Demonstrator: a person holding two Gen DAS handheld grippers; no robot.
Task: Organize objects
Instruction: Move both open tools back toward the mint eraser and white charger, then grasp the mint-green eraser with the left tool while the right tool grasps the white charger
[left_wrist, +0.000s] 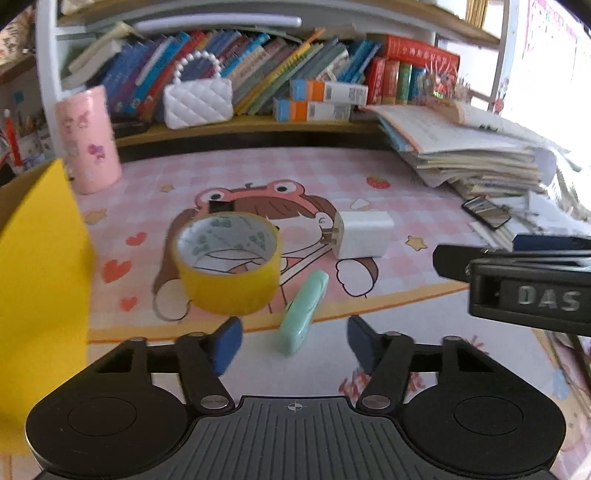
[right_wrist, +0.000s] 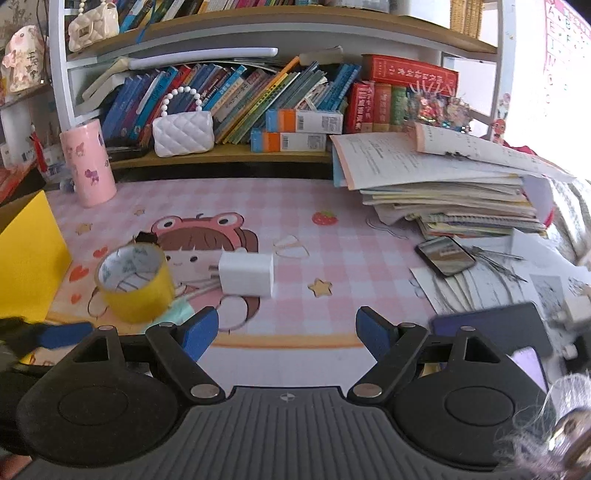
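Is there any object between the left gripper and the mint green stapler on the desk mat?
Nothing visible blocks it. The mint green stapler lies straight ahead of the left gripper, its near end between the open fingertips. The yellow tape roll stands beside it, left of the path, and the white charger lies beyond.

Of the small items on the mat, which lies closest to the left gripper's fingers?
The mint-green stapler, between the left gripper fingertips; tape roll and charger sit farther.

Bright daylight admitted from the right edge, upper right blown out to white glare, shadows soft, strong fisheye curvature at borders, motion blur noted across both views.
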